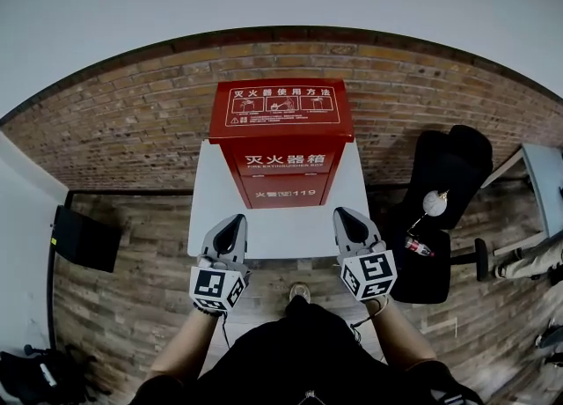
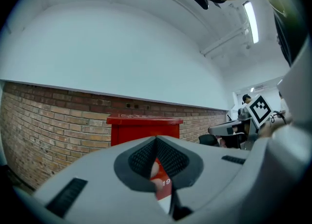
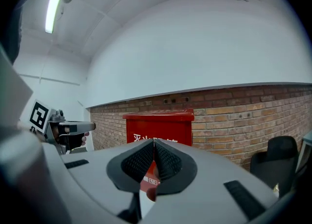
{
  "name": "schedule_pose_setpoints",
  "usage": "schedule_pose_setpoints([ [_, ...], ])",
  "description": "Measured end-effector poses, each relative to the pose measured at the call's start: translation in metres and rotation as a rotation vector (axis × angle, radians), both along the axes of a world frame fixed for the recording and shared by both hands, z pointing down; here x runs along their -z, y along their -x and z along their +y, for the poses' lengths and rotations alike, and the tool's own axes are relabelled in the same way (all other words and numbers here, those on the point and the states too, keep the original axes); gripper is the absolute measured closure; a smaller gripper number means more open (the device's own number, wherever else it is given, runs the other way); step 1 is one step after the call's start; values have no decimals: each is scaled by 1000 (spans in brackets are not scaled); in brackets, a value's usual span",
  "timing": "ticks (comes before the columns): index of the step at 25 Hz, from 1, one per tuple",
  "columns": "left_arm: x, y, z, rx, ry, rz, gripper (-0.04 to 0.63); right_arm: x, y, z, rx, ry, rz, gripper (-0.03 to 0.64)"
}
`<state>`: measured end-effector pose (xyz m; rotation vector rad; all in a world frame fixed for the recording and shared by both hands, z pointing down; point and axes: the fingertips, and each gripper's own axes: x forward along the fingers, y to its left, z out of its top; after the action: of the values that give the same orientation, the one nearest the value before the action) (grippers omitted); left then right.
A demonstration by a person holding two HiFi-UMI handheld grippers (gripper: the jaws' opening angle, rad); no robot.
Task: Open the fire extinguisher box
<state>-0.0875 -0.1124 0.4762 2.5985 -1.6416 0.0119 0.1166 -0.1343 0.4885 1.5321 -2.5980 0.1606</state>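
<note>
A red fire extinguisher box (image 1: 281, 139) with white lettering stands on a white table (image 1: 211, 209) against the brick wall, its lid down. My left gripper (image 1: 233, 223) is shut and empty, held over the table's near left edge, short of the box. My right gripper (image 1: 346, 217) is likewise shut and empty at the near right. In the left gripper view the box (image 2: 144, 129) rises ahead of the closed jaws of my left gripper (image 2: 156, 142). The right gripper view shows the box (image 3: 158, 125) straight ahead of my right gripper (image 3: 154, 145).
A black office chair (image 1: 444, 209) with a small bottle on its seat stands right of the table. A dark flat panel (image 1: 84, 238) lies on the wood floor to the left. A brick wall (image 1: 132, 113) runs behind the box.
</note>
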Motion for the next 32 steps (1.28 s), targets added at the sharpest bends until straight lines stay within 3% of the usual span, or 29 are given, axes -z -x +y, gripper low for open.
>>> schedule_pose_setpoints([
  [8, 4, -5, -64, 66, -3, -13, 546, 8, -13, -75, 53, -21, 14, 597],
  [18, 7, 30, -115, 128, 10, -42, 544, 15, -15, -124, 20, -37, 46, 597],
  [23, 7, 47, -135, 123, 0, -111, 438, 21, -24, -134, -24, -51, 82, 595],
  [26, 9, 60, -146, 117, -11, -104, 411, 25, -28, -140, -10, -37, 7, 591],
  [29, 11, 74, -159, 105, -11, -77, 385, 25, -34, -149, 22, 0, -90, 477],
  [32, 13, 86, -173, 82, -7, -47, 356, 22, -44, -162, 34, 28, -118, 436],
])
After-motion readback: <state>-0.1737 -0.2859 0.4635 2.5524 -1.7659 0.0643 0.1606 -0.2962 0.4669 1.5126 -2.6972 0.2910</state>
